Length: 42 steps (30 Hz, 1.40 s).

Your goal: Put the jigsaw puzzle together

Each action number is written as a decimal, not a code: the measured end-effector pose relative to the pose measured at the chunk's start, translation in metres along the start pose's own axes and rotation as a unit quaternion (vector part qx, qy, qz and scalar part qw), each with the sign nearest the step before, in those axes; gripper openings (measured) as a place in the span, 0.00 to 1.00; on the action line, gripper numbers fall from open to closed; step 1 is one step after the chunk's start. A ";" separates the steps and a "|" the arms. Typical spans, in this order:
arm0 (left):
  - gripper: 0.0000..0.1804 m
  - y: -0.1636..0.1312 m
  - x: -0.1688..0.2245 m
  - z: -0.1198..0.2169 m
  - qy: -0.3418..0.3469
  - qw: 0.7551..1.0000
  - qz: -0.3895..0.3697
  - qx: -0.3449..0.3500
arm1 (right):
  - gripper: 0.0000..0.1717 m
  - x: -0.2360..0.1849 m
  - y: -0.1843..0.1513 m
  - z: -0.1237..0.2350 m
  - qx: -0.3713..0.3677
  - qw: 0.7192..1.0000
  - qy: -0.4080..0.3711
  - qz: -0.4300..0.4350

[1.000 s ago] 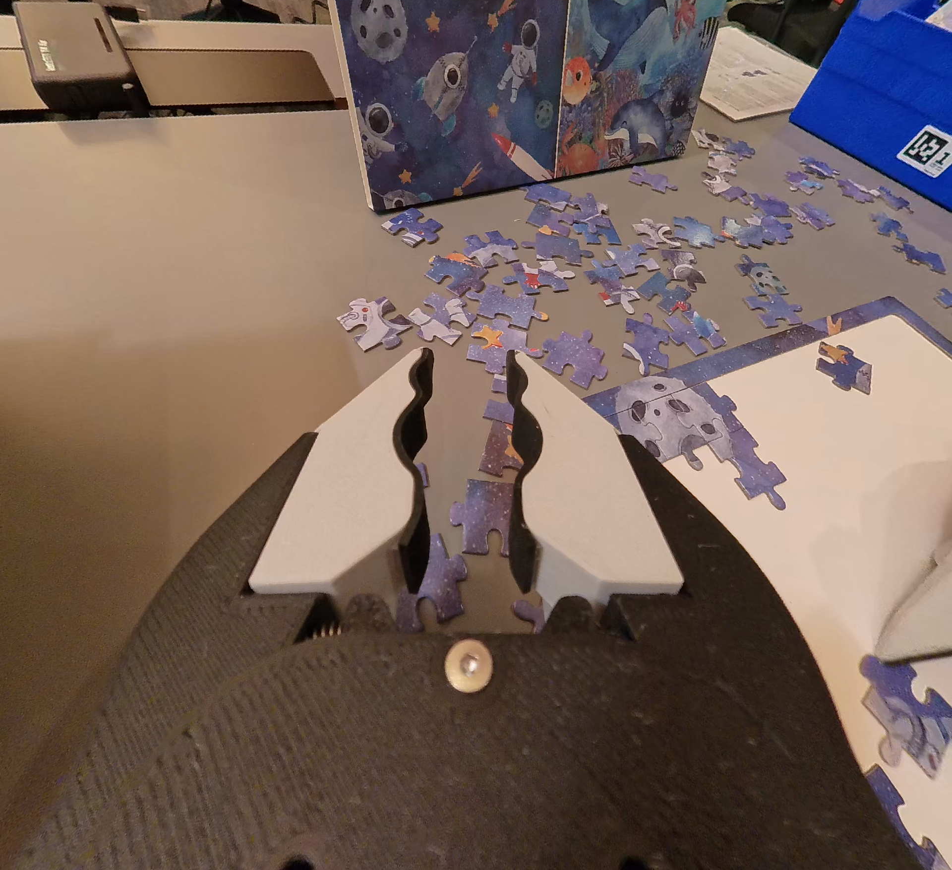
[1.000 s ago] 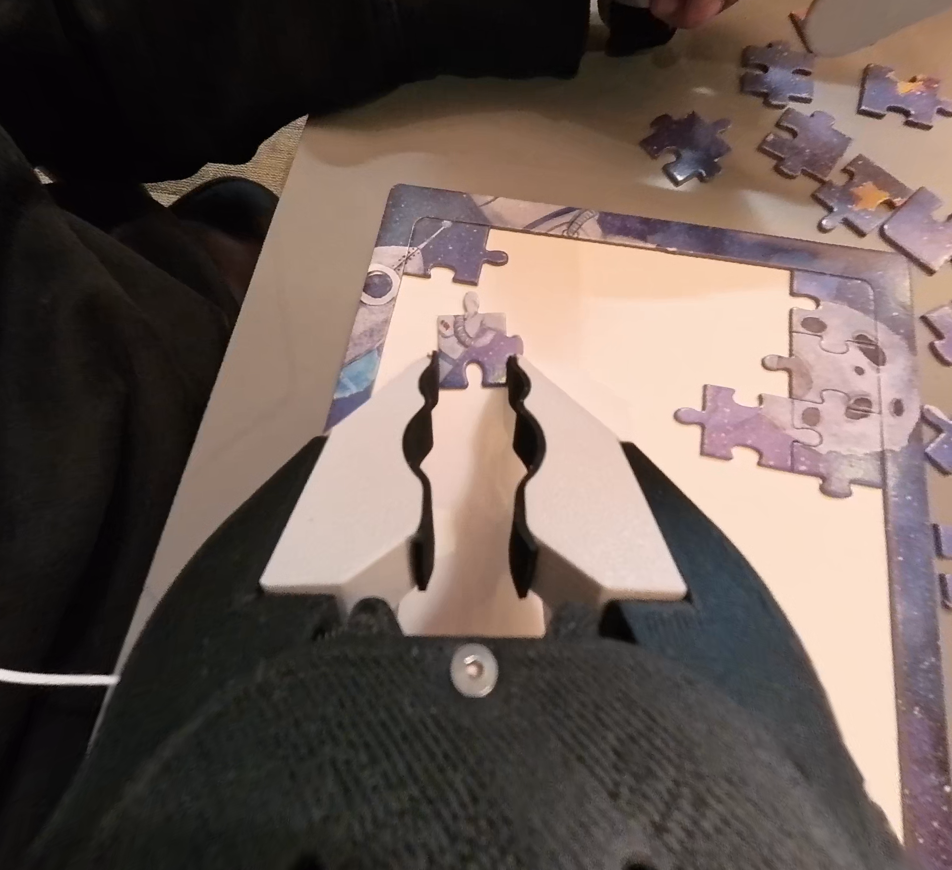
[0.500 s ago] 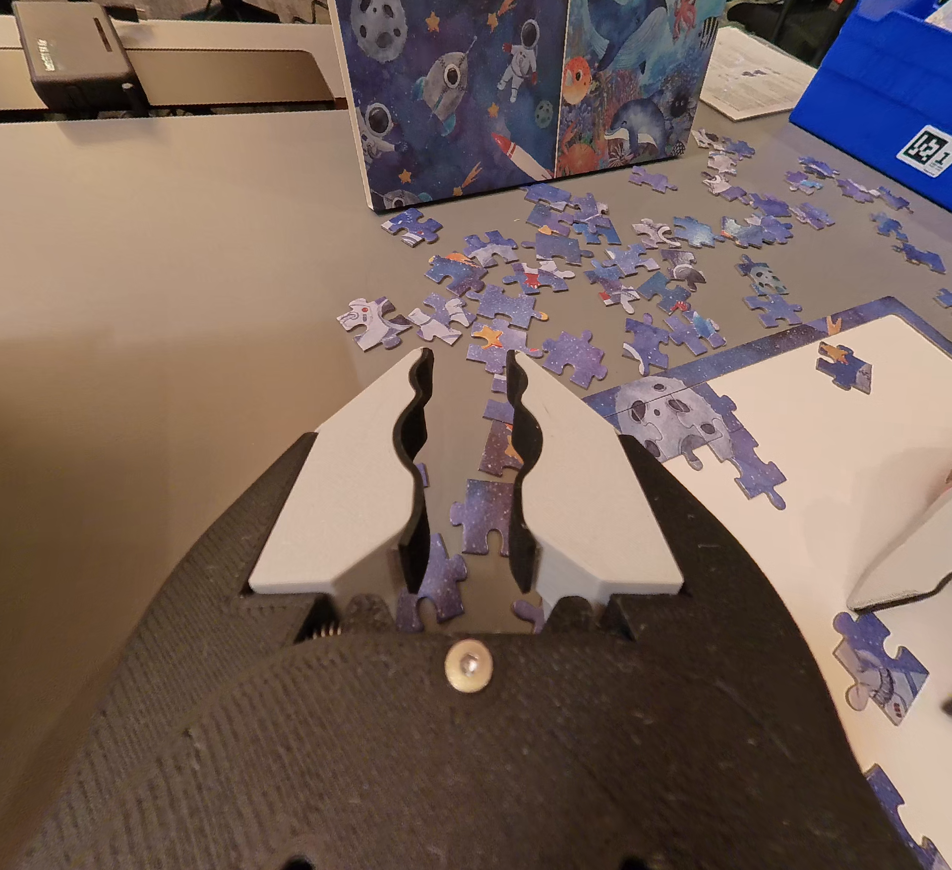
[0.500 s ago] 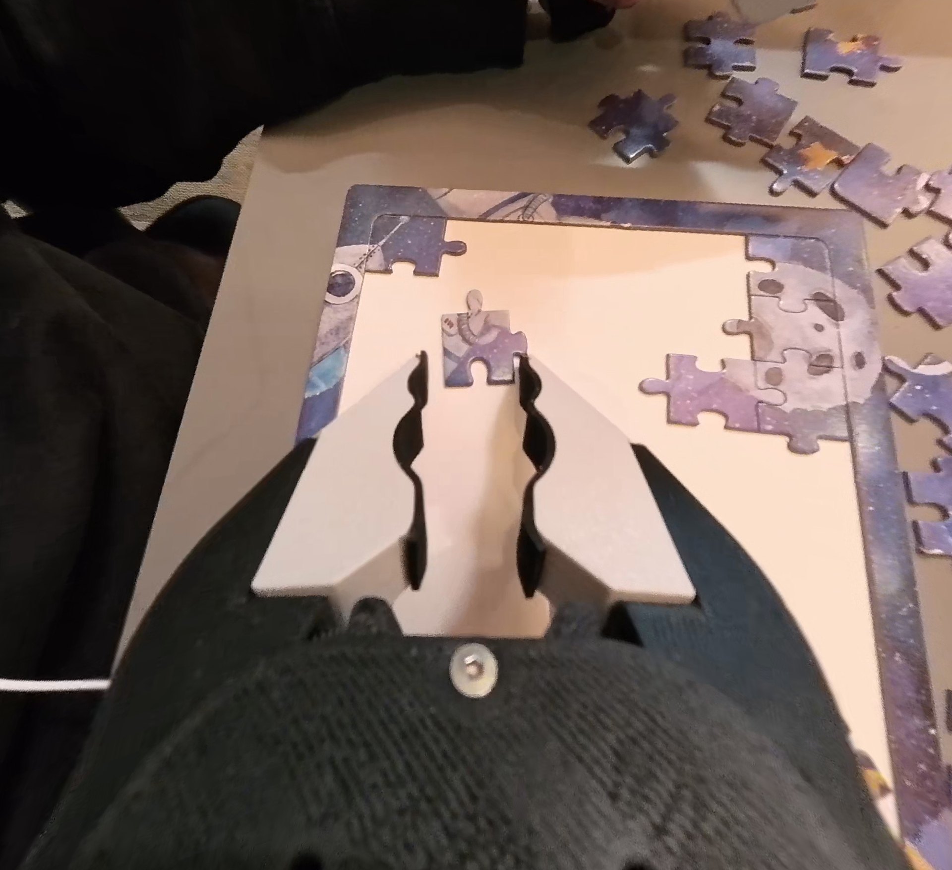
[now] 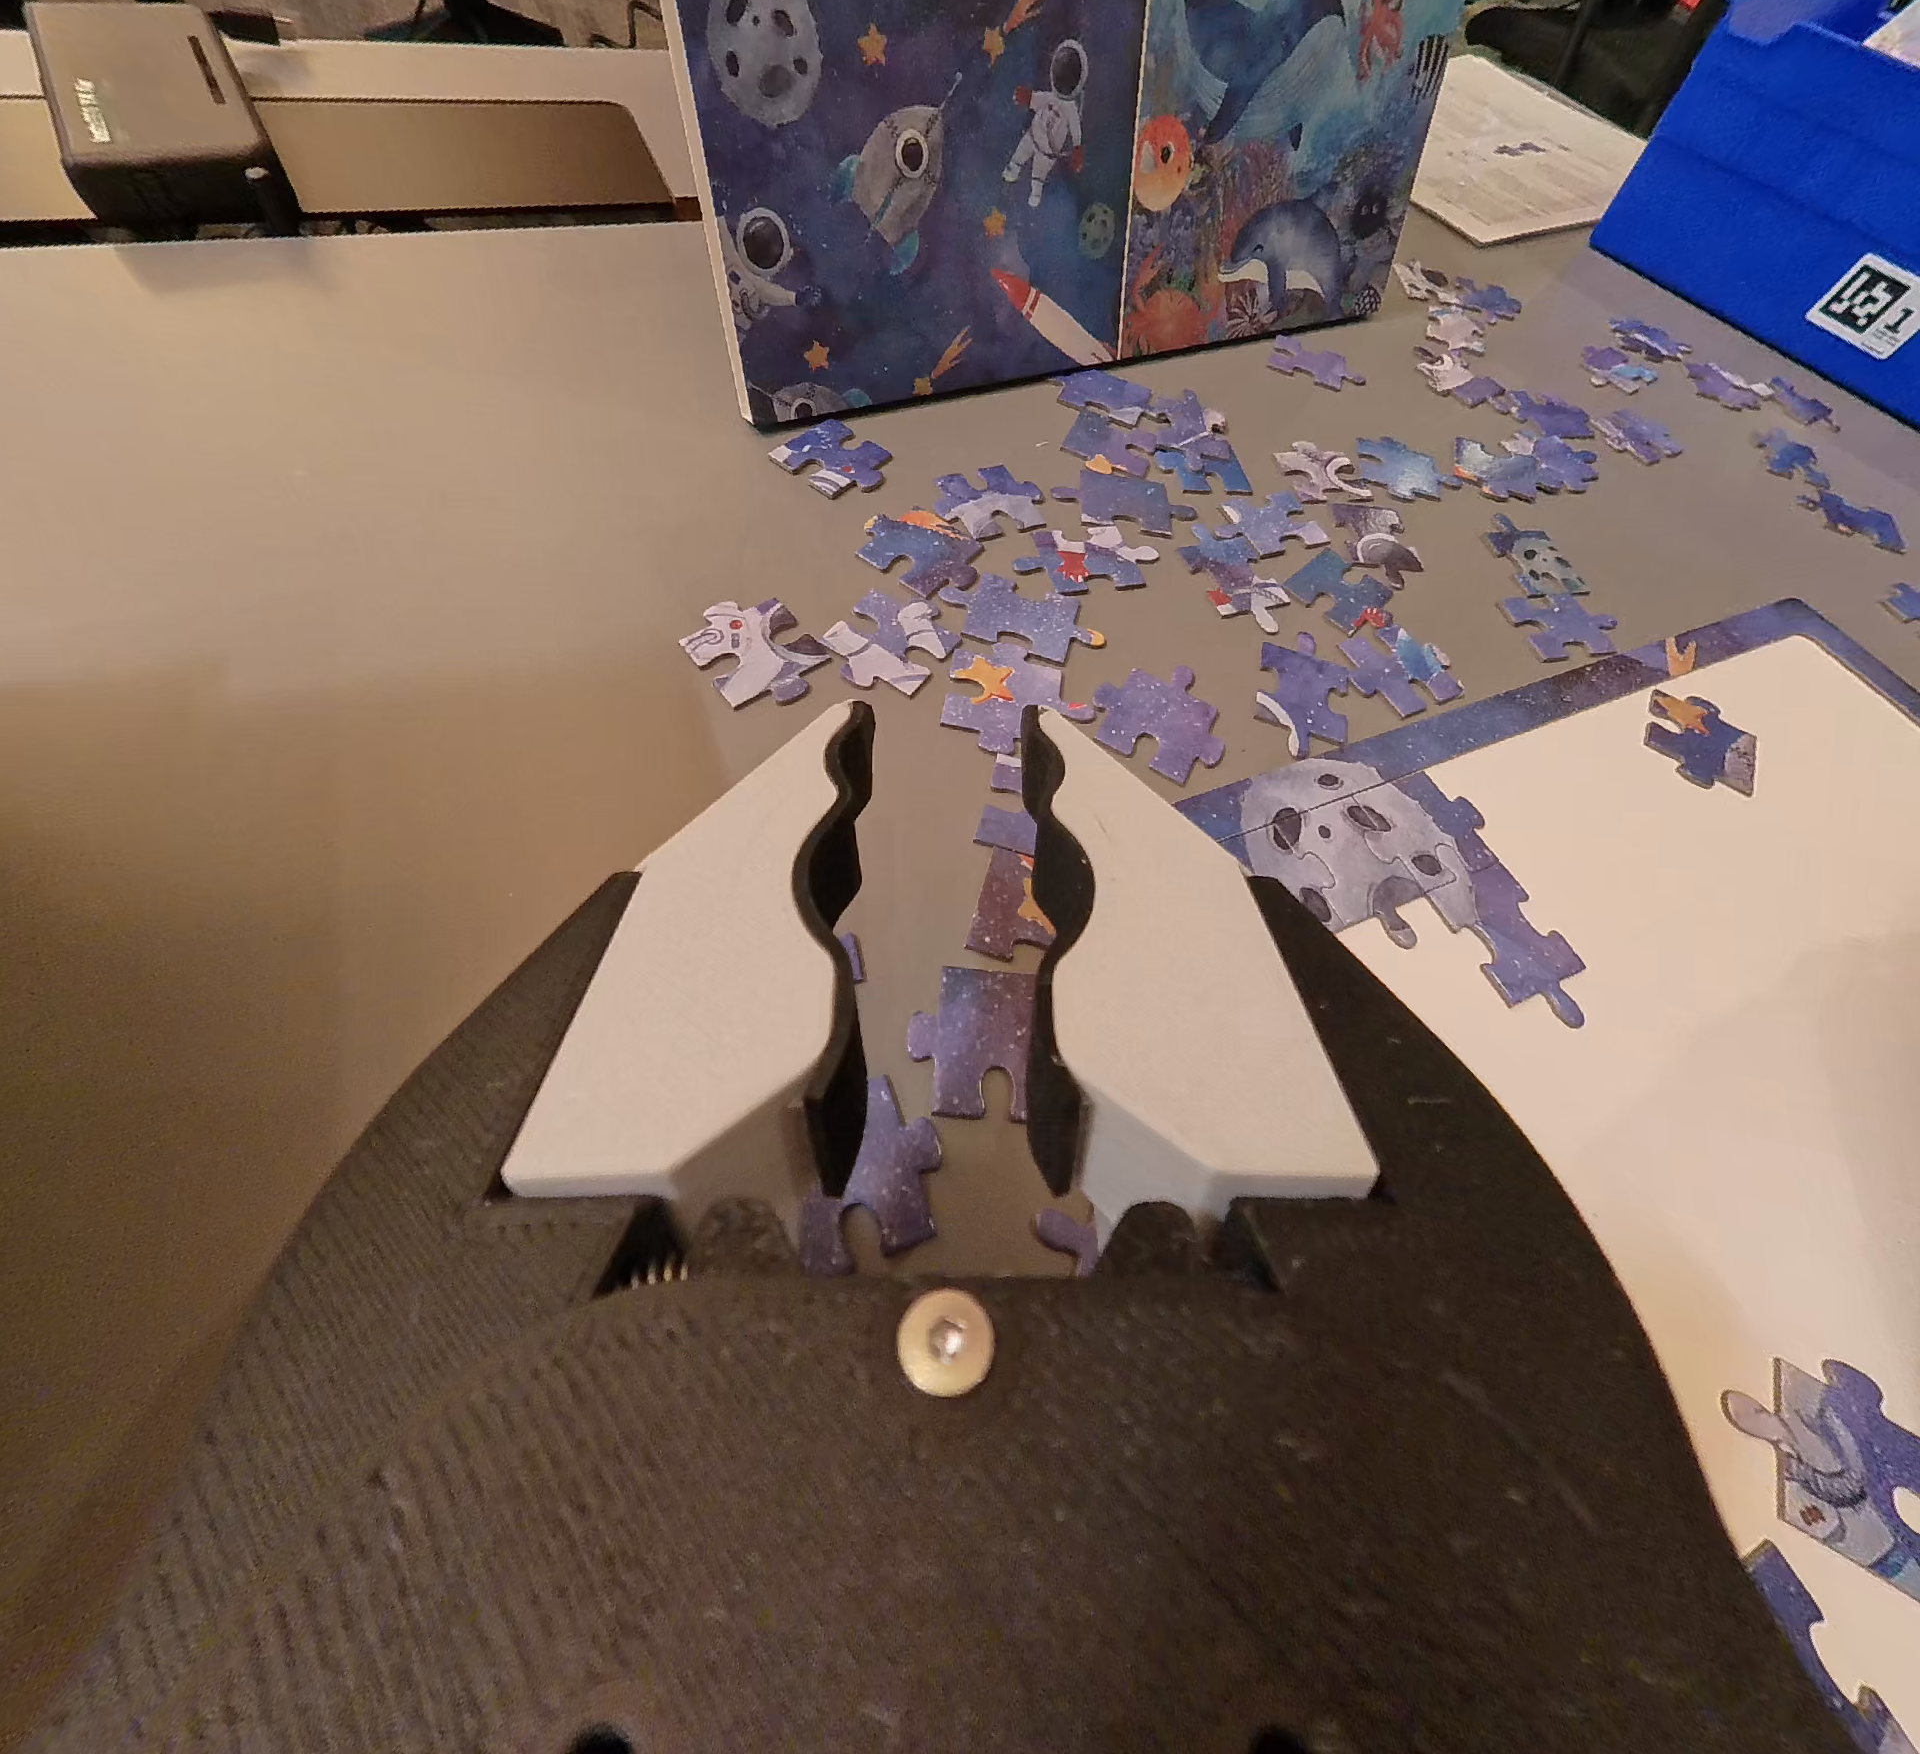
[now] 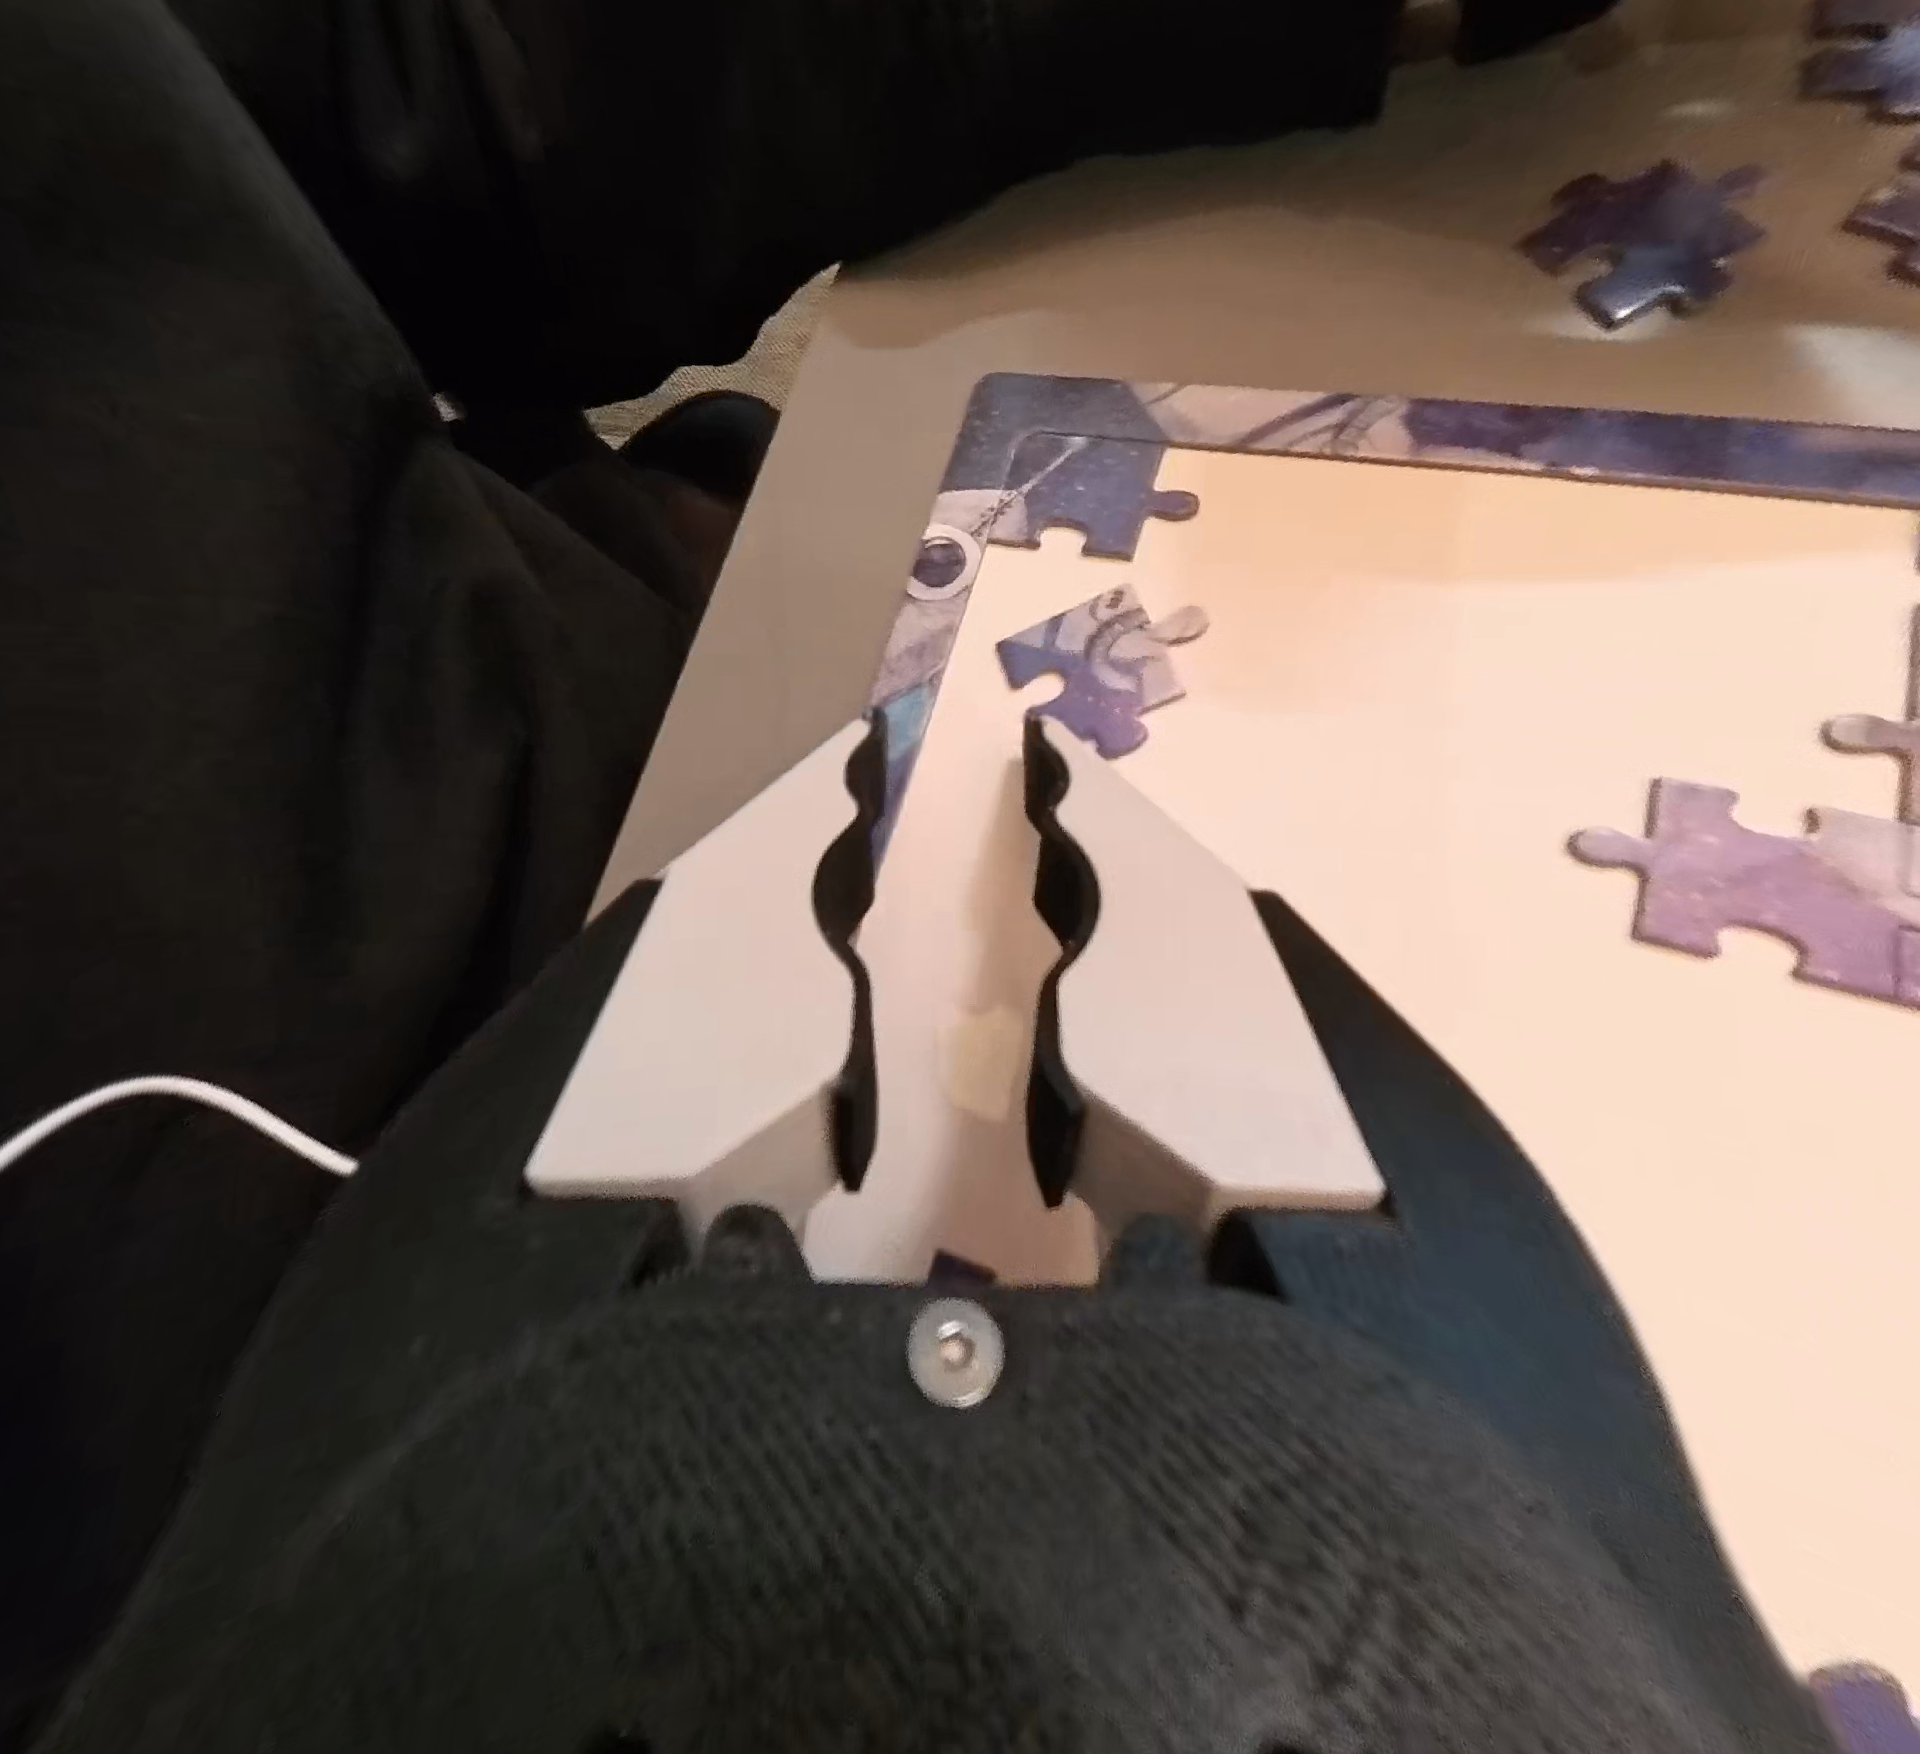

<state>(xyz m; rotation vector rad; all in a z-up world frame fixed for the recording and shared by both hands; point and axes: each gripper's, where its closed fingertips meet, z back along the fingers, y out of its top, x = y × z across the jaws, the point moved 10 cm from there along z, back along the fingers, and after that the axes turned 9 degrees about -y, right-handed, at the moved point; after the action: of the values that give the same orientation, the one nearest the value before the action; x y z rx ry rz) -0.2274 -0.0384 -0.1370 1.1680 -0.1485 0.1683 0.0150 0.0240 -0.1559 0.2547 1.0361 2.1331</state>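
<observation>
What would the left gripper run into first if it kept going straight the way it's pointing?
Probably the loose puzzle pieces on the grey table just past the open left gripper, the star piece first. Beyond them stands the illustrated puzzle box. Height above the table is unclear.

Warm, dim indoor light. The left wrist view is sharp, with wide-angle bending near the puzzle box (image 5: 1060,115) and a soft shadow band left of it. The right wrist view is motion-blurred, with glare beside the loose pieces (image 6: 1652,244).
</observation>
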 end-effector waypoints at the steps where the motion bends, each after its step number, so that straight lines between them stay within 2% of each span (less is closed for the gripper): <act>1: 0.15 0.000 0.000 0.000 0.000 1.000 0.000 0.000 | 0.14 0.001 0.001 0.001 0.006 1.000 -0.011 0.005; 5: 0.15 0.000 0.000 0.000 0.000 1.000 0.000 0.000 | 0.20 0.007 0.005 0.000 0.024 0.997 -0.065 0.023; 9: 0.15 0.000 0.000 0.000 0.000 1.000 -0.001 0.000 | 0.26 0.007 0.004 -0.006 0.004 0.997 -0.076 0.033; 13: 0.15 0.000 0.000 0.000 0.001 1.000 -0.001 0.000 | 0.25 0.004 0.002 -0.004 -0.013 0.996 -0.071 0.046; 18: 0.15 0.000 0.000 0.000 0.000 1.000 0.000 0.001 | 0.17 0.001 -0.004 0.002 -0.012 0.999 -0.016 0.033; 23: 0.15 0.000 0.000 0.000 0.000 1.000 0.000 0.000 | 0.20 0.008 0.003 0.002 0.013 0.997 -0.065 0.048; 29: 0.15 0.000 0.000 0.000 0.001 1.000 -0.002 -0.001 | 0.25 0.010 0.010 -0.013 -0.006 0.997 -0.056 0.051; 35: 0.15 0.000 0.000 0.000 0.000 1.000 -0.002 0.000 | 0.19 0.008 0.013 -0.017 -0.024 0.993 -0.084 0.079; 37: 0.15 0.000 0.000 0.001 0.000 1.000 -0.002 0.001 | 0.11 0.008 0.013 -0.016 -0.024 0.993 -0.089 0.078; 42: 0.15 0.000 0.001 0.000 0.000 1.000 -0.003 0.000 | 0.11 0.010 0.013 -0.016 -0.020 0.993 -0.093 0.063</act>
<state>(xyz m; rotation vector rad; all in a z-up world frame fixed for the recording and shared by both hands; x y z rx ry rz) -0.2269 -0.0388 -0.1368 1.1688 -0.1455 0.1627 -0.0064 0.0157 -0.1583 0.5019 0.8887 2.1920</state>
